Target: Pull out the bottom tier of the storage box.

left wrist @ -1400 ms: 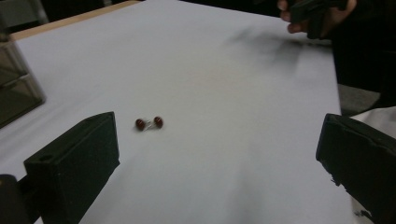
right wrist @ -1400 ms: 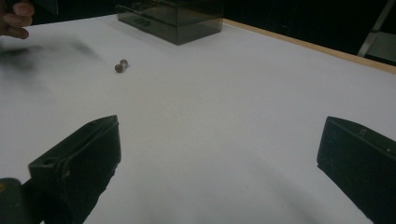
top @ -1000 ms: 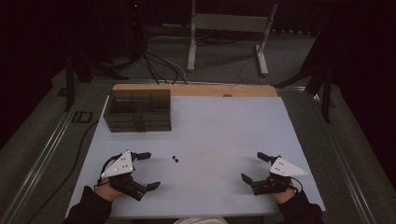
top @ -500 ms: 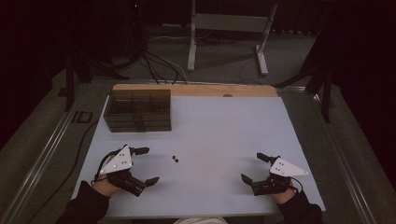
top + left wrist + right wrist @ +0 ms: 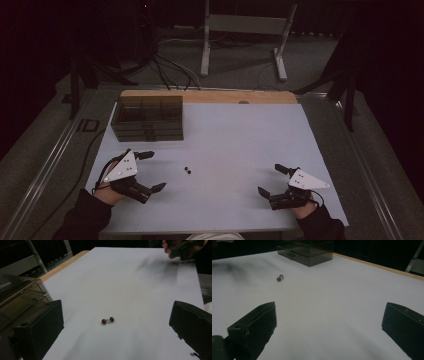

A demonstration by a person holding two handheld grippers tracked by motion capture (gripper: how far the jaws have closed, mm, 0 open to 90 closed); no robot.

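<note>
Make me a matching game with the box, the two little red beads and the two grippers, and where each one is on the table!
Things:
1. box
2. red beads
3. left gripper
4. right gripper

Places:
A. near the table's right front corner, fingers open
B. far left part of the table
C. middle of the table, lying free
D. near the table's left front corner, fingers open

Pairs: 1-B, 2-C, 3-D, 4-A
</note>
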